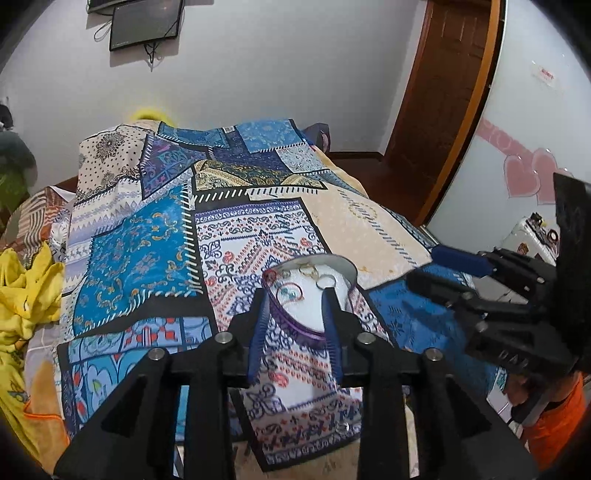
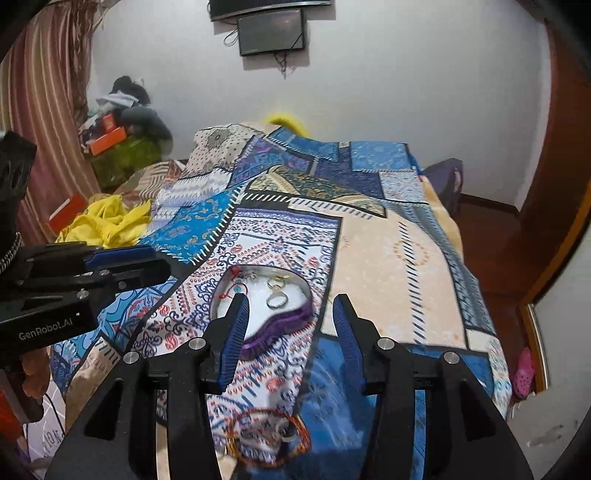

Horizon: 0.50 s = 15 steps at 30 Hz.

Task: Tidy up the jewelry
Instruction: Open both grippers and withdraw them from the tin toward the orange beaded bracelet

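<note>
A heart-shaped jewelry box point(image 1: 314, 314) with a purple rim and white lining lies open on the patterned bedspread. It holds gold rings point(image 1: 325, 282) and a red bracelet point(image 1: 291, 291). My left gripper point(image 1: 295, 299) is open, its fingers on either side of the box. In the right wrist view the box point(image 2: 273, 317) holds rings point(image 2: 277, 299) and a red cord. My right gripper point(image 2: 291, 310) is open and empty, just right of the box. Thin bangles point(image 2: 269, 435) lie on the spread below it.
The patchwork bedspread point(image 1: 147, 240) covers the bed. Yellow cloth point(image 1: 26, 295) lies at the left edge. The right gripper's body point(image 1: 498, 302) is at the right in the left wrist view. A wooden door point(image 1: 443, 92) and a wall screen point(image 2: 271, 31) are behind.
</note>
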Tool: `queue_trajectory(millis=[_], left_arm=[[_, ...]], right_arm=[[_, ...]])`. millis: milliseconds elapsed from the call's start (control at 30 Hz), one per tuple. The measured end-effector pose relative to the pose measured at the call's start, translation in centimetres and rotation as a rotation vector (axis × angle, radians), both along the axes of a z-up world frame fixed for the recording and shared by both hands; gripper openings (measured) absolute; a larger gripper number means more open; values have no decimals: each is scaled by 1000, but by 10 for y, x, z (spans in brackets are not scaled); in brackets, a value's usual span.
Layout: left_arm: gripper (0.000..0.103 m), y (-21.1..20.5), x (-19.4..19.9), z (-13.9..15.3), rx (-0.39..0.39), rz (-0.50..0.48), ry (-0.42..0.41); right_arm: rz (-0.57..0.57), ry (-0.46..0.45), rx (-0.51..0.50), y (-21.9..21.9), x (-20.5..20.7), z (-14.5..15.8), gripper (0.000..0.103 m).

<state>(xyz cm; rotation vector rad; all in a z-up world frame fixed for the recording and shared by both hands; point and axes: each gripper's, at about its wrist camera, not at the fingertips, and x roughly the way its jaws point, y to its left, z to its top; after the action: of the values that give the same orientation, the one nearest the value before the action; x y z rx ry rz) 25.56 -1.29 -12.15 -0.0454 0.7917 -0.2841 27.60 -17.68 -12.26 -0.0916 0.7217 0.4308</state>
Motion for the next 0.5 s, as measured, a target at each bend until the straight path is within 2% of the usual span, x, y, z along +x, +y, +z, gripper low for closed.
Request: queue_trajectory(millis=[500], left_arm=[[31,-28,-44,-26,13,-65,92]], right_arm=[[-70,25,-9,-26,-46,-13,44]])
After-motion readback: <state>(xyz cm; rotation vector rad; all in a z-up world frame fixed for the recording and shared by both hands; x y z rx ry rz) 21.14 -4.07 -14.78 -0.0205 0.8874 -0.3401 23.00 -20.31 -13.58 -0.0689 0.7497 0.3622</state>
